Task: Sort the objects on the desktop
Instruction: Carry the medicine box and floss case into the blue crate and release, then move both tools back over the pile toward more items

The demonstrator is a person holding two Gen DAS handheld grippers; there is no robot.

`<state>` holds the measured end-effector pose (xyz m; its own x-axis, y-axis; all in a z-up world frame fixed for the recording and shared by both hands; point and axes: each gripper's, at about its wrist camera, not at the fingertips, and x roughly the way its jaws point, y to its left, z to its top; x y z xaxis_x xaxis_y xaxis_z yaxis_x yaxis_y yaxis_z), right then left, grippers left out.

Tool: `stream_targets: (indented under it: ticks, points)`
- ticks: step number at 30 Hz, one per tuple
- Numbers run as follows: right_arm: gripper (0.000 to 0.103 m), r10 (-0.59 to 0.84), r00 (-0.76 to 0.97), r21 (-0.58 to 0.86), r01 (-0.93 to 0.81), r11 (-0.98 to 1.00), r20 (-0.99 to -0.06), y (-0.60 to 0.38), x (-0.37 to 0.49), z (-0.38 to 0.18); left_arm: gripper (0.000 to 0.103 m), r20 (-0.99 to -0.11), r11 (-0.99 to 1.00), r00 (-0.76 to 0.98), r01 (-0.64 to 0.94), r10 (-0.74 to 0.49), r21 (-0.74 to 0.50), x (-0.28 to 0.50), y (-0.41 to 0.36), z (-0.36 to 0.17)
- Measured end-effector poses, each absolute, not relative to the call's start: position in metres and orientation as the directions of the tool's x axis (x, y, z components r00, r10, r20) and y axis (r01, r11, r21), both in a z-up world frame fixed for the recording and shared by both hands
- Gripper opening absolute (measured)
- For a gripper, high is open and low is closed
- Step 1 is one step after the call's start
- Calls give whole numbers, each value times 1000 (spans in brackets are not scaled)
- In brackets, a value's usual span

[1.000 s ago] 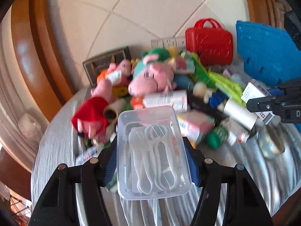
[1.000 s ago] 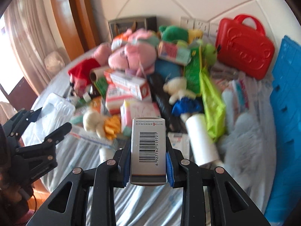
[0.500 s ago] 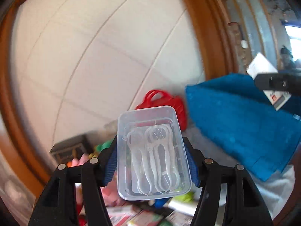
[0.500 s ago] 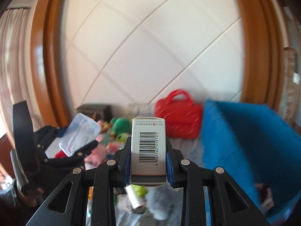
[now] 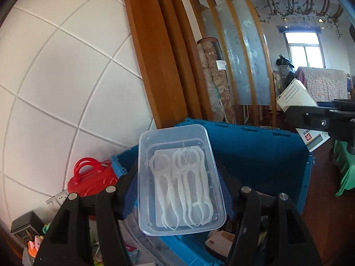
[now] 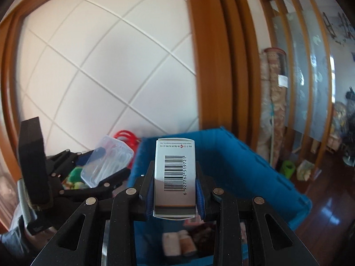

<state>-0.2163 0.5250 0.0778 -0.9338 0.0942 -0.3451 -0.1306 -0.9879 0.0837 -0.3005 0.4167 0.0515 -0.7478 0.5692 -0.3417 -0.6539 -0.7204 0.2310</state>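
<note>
The left gripper [image 5: 180,190] pinched a clear box [image 5: 179,179] of floss picks at the centre of its view, its pads pressed on the box's long sides. The right gripper [image 6: 175,190] pinched a carton [image 6: 175,177], barcode face up, at the lower centre of its view. Both were held in the air in front of the blue crate [image 5: 266,155], whose inside filled the middle and lower right of each frame, with a few things already lying at its bottom.

The step in hand looked like dropping both items into the crate. To do it well, each gripper should clear the near rim and tip down over bare floor before letting go. The grippers hung near each other, so releasing one at a time seemed safer. The box was smooth and might slip early.
</note>
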Motion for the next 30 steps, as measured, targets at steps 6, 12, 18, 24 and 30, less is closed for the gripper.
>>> stream_targets:
  ticks: [6,12,18,24,30]
  points:
    - [31,111,-918,132,-173,-976,-380,574,-241,67,72,-359,-739,-774,-621,522,262,-312,454,56]
    - [66,129,-923,180,-205,-962,-363,601,-245,65,101,-315,-800,-831,-540,458,262,-314,463,66]
    - [66,130,-932,173,-198,-965,-339,602,-236,72,101,-308,-823,-858,-495,412,277,-310,458,59]
    - [66,115,-943,164,-173,-971,-313,594,-229,71,101,-302,-842,-870,-469,389,267,-304,446,50]
    - [66,28,-943,164,-86,-983,-331,570,-236,58,101,-317,-884,-901,-385,297,267,-305,408,30]
